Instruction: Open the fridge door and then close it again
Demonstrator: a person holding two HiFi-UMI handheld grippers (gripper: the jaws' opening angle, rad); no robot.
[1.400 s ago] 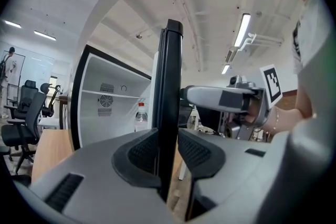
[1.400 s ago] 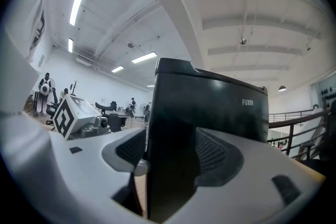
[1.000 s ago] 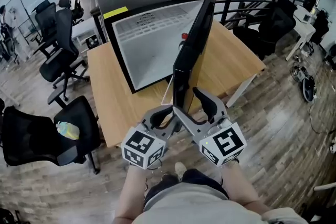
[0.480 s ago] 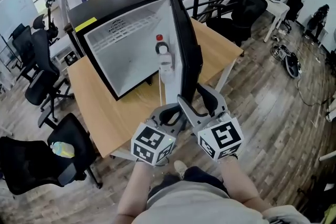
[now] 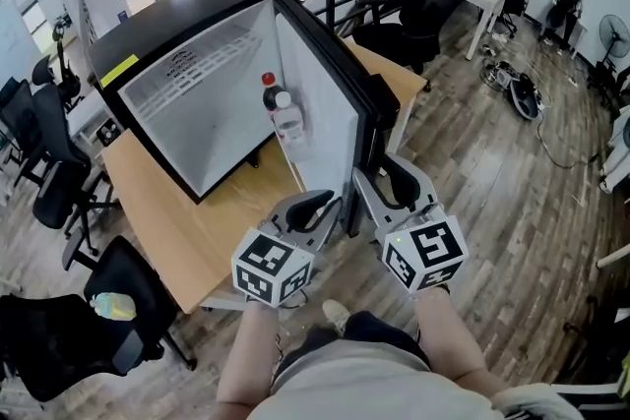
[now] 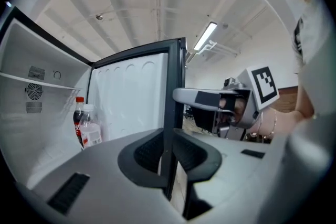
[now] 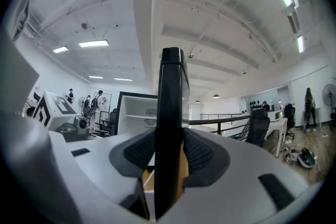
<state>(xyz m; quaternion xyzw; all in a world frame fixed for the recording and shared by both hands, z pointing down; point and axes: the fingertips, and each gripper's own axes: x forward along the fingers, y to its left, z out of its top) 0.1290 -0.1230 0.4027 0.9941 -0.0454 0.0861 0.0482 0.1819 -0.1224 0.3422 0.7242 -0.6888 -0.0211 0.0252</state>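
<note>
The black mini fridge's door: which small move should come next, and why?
Probably begin swinging the black door toward the white-lined cabinet: it stands wide open, and the left gripper and right gripper have just been closing on its edge.

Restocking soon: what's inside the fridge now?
Two bottles stand inside the door: a red-capped cola bottle and a clear bottle. One shelf shows in the fridge; the door covers part of it.

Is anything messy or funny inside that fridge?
Nothing is spilled or broken. The black mini fridge just looks nearly bare: only a red-capped cola bottle and a clear white-capped bottle stand upright inside the open door.
</note>
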